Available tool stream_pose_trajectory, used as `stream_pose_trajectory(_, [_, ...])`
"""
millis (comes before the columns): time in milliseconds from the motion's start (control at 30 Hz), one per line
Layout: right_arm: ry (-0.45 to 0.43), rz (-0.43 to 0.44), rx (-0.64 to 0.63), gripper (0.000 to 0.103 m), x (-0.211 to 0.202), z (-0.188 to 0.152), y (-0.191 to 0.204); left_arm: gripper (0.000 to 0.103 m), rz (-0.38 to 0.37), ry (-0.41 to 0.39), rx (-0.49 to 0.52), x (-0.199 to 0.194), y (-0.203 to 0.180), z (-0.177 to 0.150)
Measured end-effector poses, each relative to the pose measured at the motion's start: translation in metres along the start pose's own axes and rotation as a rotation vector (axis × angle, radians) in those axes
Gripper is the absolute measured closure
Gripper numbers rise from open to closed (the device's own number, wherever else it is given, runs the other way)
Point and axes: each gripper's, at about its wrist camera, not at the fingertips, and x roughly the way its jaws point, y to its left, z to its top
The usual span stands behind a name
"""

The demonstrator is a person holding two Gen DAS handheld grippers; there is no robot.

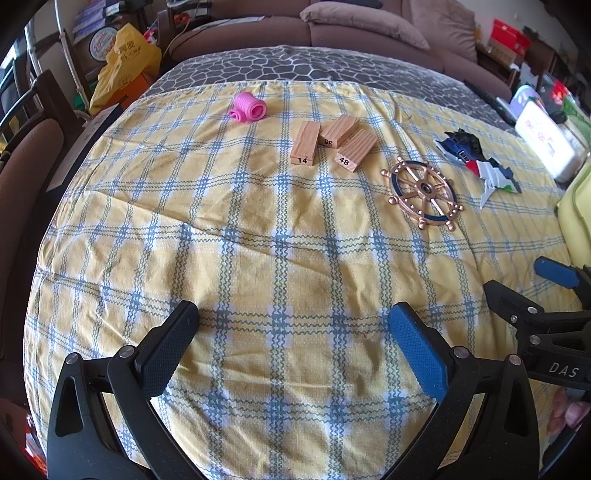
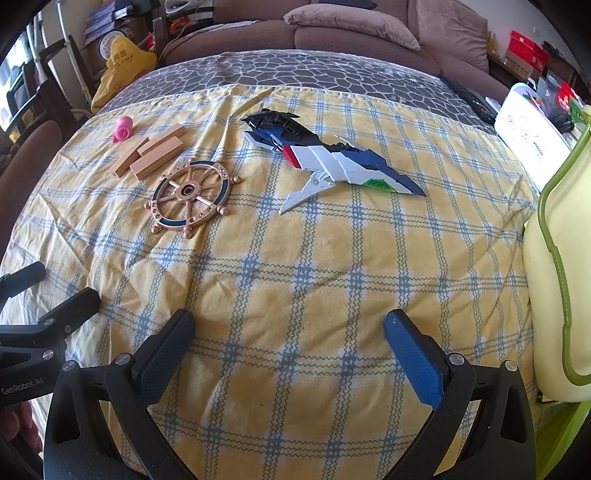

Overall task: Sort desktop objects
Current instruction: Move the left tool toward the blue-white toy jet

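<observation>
On the yellow checked cloth lie a pink ribbed spool (image 1: pixel 248 107), three numbered wooden blocks (image 1: pixel 334 142), a copper ship's wheel (image 1: pixel 423 192) and a blue, white and black model aircraft (image 1: pixel 480 160). The right wrist view shows the same aircraft (image 2: pixel 332 158), wheel (image 2: pixel 190 197), blocks (image 2: pixel 151 155) and spool (image 2: pixel 123 128). My left gripper (image 1: pixel 293 321) is open and empty over bare cloth, well short of the objects. My right gripper (image 2: pixel 290 328) is open and empty, also over bare cloth. The right gripper's fingers (image 1: pixel 517 299) show at the right edge of the left wrist view.
A pale yellow-green container (image 2: pixel 557 266) stands at the right edge of the cloth. A white box (image 2: pixel 528 136) and a remote (image 2: pixel 469 98) lie at the far right. A brown sofa (image 2: pixel 351 33) is behind the table, a chair (image 1: pixel 22 166) at the left.
</observation>
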Motion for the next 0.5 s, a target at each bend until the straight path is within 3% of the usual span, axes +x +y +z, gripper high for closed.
stream_pose_trajectory(267, [-0.093,0.036,-0.012,0.000,-0.041,0.024,-0.006,0.000,-0.092,-0.080,-0.041,-0.027,0.009,0.017])
stream_pose_trajectory(500, [-0.154,0.228,0.050,0.000,-0.085,0.045,-0.021,0.000,-0.176,-0.125,-0.022,-0.040,-0.008,0.042])
